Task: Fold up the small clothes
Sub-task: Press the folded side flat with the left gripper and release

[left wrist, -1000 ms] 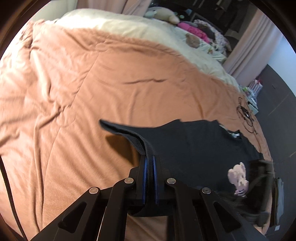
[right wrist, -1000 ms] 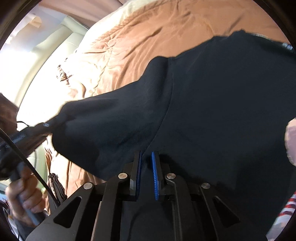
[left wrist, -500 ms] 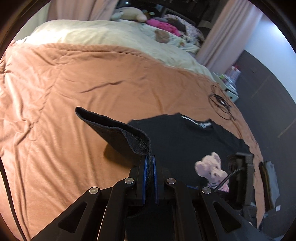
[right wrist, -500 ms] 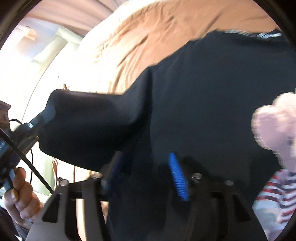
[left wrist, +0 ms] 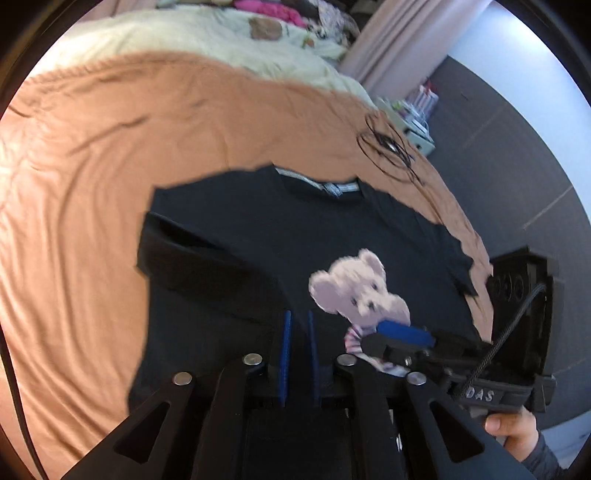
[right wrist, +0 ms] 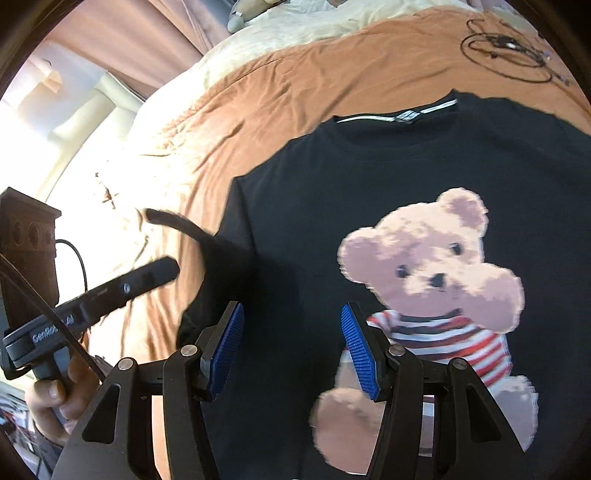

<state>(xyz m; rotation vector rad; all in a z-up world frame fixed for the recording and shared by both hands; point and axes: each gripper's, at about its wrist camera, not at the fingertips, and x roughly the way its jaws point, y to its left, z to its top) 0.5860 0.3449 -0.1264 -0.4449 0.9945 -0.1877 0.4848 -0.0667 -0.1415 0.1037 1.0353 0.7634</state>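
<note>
A black T-shirt [left wrist: 258,236] [right wrist: 369,166] with a teddy-bear print [right wrist: 432,273] lies face up on the orange-brown bedspread [left wrist: 92,184], collar away from me. Its left sleeve [left wrist: 199,258] is folded in over the body; in the right wrist view the sleeve tip [right wrist: 166,218] still curls up, blurred. My left gripper [left wrist: 298,332] [right wrist: 147,280] hovers over the shirt with its jaws opening by a narrow gap, and no cloth shows pinched between them. My right gripper [right wrist: 291,332] [left wrist: 402,332] stands open above the shirt's left half, with nothing between its pads.
A coil of black cable [left wrist: 388,147] [right wrist: 506,48] lies on the bedspread beyond the collar. A cream duvet [left wrist: 184,33] with soft toys and clothes fills the far end of the bed. Curtains [left wrist: 399,44] and grey floor [left wrist: 517,155] lie to the right. A hand [left wrist: 513,435] holds the right gripper.
The left gripper carried the sleeve rightward over the shirt's body and its pads have parted, the sleeve dropping. The right gripper opened, let go of the black cloth and drew back.
</note>
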